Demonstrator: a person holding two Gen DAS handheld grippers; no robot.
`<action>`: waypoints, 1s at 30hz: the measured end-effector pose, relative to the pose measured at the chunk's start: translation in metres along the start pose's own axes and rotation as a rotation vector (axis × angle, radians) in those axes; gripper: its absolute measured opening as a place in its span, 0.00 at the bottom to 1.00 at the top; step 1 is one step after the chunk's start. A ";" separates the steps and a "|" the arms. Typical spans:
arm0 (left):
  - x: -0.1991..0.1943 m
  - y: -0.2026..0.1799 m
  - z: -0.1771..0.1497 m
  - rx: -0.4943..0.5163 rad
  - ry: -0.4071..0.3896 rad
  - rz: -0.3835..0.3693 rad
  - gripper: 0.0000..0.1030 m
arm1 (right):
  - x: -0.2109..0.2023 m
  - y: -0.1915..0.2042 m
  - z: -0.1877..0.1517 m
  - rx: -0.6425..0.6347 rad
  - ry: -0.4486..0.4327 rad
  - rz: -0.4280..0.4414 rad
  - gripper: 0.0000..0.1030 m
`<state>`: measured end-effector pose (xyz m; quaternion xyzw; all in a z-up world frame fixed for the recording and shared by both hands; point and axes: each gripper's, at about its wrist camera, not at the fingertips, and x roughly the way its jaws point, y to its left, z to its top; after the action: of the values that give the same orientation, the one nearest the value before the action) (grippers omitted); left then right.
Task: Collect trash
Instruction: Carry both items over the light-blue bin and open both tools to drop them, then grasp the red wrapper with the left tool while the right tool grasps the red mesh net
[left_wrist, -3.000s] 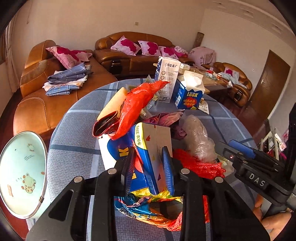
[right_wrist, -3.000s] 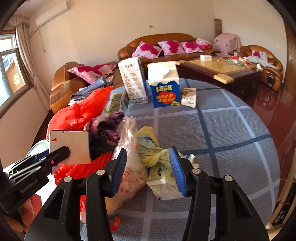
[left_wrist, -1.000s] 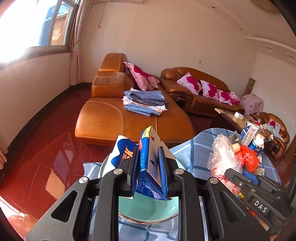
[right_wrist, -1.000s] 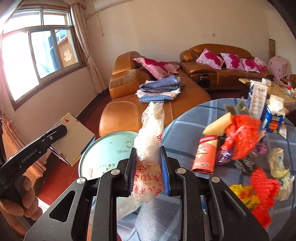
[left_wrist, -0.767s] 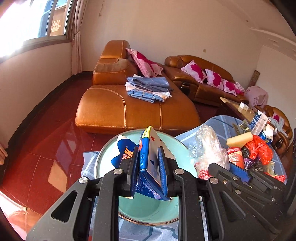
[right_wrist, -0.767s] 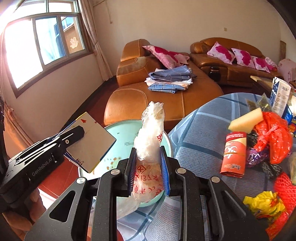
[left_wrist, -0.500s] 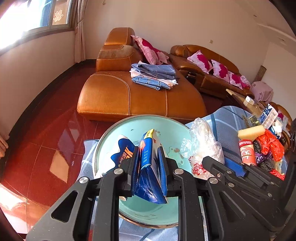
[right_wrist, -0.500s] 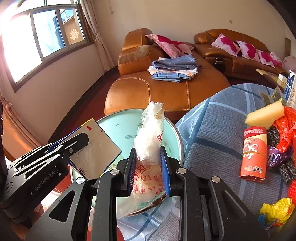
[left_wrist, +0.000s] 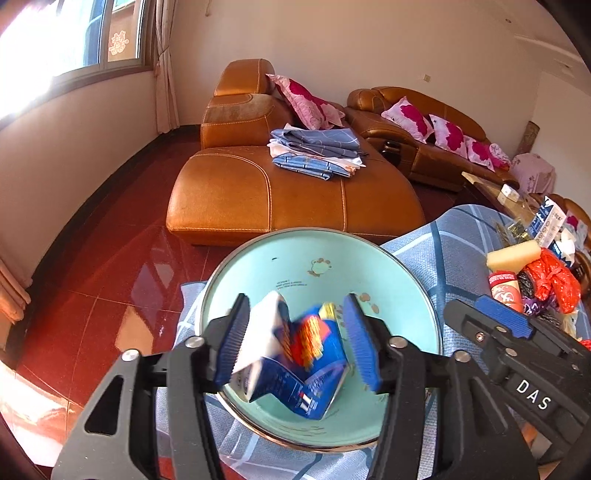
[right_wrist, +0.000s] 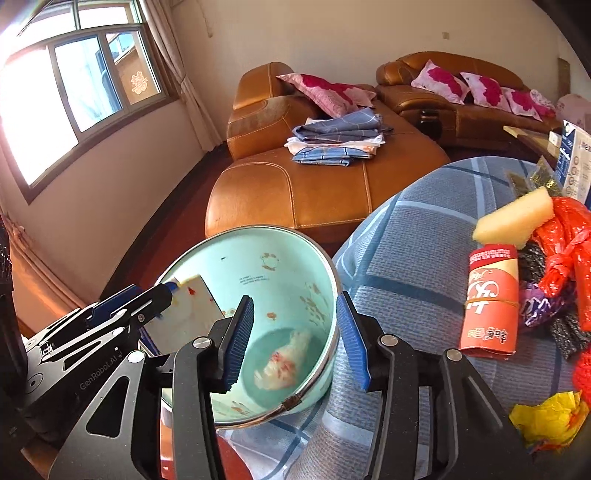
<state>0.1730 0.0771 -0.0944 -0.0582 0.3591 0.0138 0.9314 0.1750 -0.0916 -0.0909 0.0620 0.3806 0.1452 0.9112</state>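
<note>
Two pieces of trash are going into the pale green basin, which sits at the edge of the blue checked surface. In the left wrist view the left gripper hangs over the basin with its fingers spreading apart. The blue and white carton lies blurred between them, tipped over, with a gap at the right pad. By my reading it is let go and dropping, though whether the left pad still brushes it I cannot tell.

In the right wrist view the right gripper is also over the basin, fingers opening with nothing between them. The clear plastic bag with red print already lies on the basin floor, at 6 o'clock inside the bowl.

So two items count as collected, or nearly so. Much is left. On the surface at 3 o'clock of the basin lie a red packet, a yellow sponge block, a red plastic bag, a purple wrapper and a yellow crumpled wrapper. A white carton stands at the far edge, at about 2 o'clock. I judge the task at an early to middle stage, with several more trips between the pile and the basin needed.
</note>
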 end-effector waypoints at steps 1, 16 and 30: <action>-0.003 -0.001 0.000 0.004 -0.011 0.014 0.62 | -0.004 -0.002 -0.001 -0.002 -0.003 -0.019 0.48; -0.061 -0.022 -0.018 0.008 -0.105 0.049 0.94 | -0.075 -0.035 -0.025 0.022 -0.117 -0.222 0.67; -0.093 -0.076 -0.049 0.130 -0.101 -0.030 0.94 | -0.131 -0.073 -0.053 0.107 -0.161 -0.270 0.68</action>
<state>0.0762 -0.0027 -0.0603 -0.0019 0.3110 -0.0205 0.9502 0.0659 -0.2018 -0.0556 0.0700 0.3186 -0.0042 0.9453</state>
